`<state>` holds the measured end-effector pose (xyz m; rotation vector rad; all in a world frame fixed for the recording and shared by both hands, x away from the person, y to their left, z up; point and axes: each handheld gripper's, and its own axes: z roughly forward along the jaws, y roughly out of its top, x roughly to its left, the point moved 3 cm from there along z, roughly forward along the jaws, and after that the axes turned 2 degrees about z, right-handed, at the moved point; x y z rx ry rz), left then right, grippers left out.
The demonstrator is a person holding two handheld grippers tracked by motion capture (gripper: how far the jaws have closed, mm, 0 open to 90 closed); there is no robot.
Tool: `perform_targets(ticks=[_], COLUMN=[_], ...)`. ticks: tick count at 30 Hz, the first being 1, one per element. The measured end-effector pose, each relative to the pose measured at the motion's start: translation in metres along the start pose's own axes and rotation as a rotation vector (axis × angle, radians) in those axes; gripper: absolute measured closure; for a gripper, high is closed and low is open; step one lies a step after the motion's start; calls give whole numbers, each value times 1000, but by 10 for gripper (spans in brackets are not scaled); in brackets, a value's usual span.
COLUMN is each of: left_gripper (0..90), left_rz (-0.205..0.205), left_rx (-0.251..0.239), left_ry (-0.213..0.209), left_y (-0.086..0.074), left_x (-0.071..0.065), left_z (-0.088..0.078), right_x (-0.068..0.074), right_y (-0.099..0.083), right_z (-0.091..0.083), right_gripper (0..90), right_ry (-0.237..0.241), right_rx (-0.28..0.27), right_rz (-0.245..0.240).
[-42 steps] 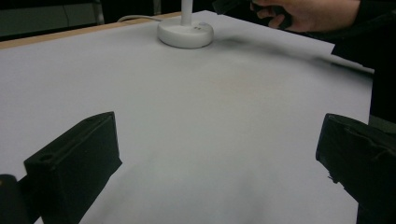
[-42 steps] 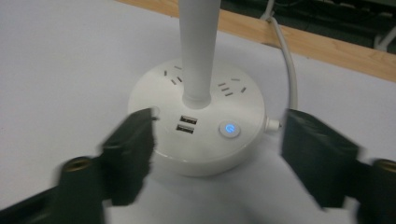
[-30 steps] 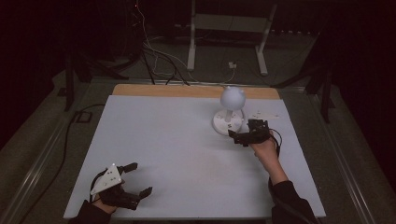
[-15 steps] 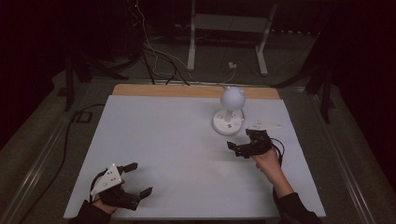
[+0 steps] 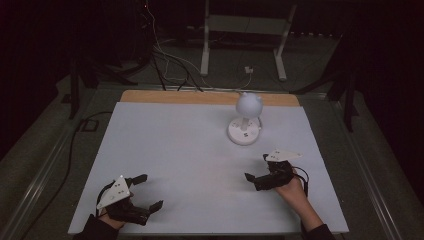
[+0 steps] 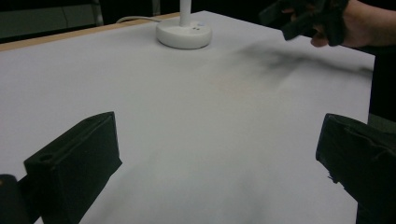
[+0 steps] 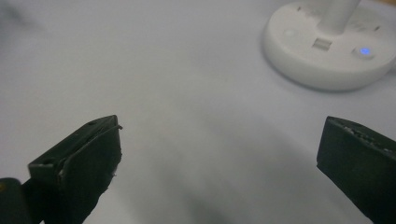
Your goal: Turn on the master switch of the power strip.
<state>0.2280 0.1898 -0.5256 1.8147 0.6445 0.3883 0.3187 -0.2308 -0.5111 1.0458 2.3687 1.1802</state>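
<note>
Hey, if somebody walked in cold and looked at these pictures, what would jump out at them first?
Probably the small white lamp with its round head, standing alone toward the far right of the white table in a dark room, a blue light on its base. Next, the two black grippers at the near edge: the left gripper at the near left corner and the right gripper short of the lamp, both with jaws wide apart and holding nothing.

Left gripper (image 6: 219, 154) hangs over the white table (image 6: 196, 116), jaws spread wide. Far side: round white lamp base (image 6: 183, 35); the other gripper (image 6: 306, 18) hovers top right.
</note>
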Motion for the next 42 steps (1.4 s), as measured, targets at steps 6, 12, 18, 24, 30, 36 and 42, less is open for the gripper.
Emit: perform_targets(ticks=[6,12,18,24,30,36,42], left_gripper=[2,1,1,1,1,1,2], left_rz=[1,0,4,5,7,8,9], left_rx=[-3,-3,-2,-2,3,4,7], left_ry=[-1,-2,-3,-3,-6,-5,-5], left_y=[1,1,1,1,1,1,0], left_x=[-1,0,-1,-1,-2,-2,-1], left_z=[0,0,0,0,1,1,2], right_x=[9,14,16,9,-3,-10,-9], right_y=[-17,-29,-47,-62,-78,-85,-85], right_z=[-8,-19,-35,-49,-60,-63,-61], right_gripper=[0,0,0,0,0,0,0], right_ry=[7,16,1,-23,-78,-97,-92], right_rx=[18,27,36,55,69,83,89], right_rz=[-12,-13,-42,-41,-32,-29,-36])
